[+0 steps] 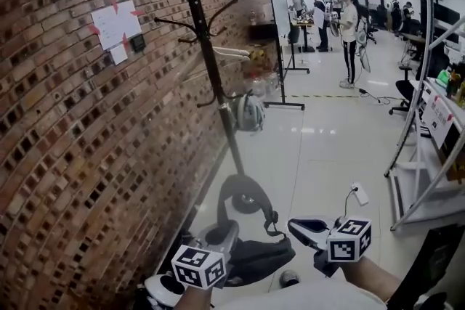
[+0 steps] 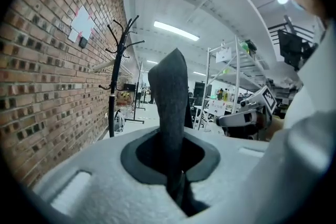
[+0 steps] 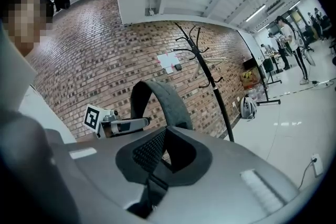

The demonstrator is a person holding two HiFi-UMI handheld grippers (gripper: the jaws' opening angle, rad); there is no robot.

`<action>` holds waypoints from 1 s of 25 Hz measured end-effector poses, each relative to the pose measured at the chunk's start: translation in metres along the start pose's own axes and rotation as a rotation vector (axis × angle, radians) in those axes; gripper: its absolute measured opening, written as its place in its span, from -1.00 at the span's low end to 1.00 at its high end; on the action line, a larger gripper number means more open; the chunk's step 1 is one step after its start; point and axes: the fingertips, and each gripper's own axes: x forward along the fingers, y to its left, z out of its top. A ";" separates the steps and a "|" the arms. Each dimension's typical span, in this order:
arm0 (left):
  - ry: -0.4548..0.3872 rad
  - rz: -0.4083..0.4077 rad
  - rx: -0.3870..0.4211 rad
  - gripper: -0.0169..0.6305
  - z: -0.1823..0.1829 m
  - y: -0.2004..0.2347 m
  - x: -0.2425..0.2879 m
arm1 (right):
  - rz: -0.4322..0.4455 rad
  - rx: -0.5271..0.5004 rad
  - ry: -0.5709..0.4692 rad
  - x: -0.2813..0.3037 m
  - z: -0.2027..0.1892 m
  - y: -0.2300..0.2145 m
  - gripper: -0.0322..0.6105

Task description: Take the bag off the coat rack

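Fingers of the left gripper (image 2: 177, 189) are pinched together on a flat dark grey strap (image 2: 170, 102), which stands up out of the jaws in the left gripper view. The right gripper (image 3: 151, 189) is clamped as well, on a padded, mesh-backed part of that strap, which arches up in a loop above the jaws. Neither gripper is empty.

Head view: the bag (image 1: 258, 258), dark grey, sags low in front of the person between the two grippers, its strap loop sticking up above it. It hangs clear of the coat rack (image 1: 211, 62), which stands by the brick wall (image 1: 65, 141), well apart from the grippers in both gripper views. So the bag is off the rack, as the task wants.

Handling, as a judgement:
- The fabric is soft and limp, so the body droops and will swing.
- It looks light to middling in weight and nothing suggests it is fragile.
- The strap is webbing with padded mesh, so it is grippy rather than slick, and it folds flat in a narrow pinch.
- The best hold is the strap, near where it joins the body to cut swing, or at the padded top of the loop.
- The bag's body is too slack to hold well.

A pale grey item (image 1: 249, 112) sits beside the rack's pole; I cannot tell whether it hangs there or stands behind it
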 end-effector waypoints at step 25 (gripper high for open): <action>0.006 0.040 -0.062 -0.88 -0.029 -0.002 -0.078 | 0.053 -0.029 0.028 0.007 -0.031 0.062 -0.91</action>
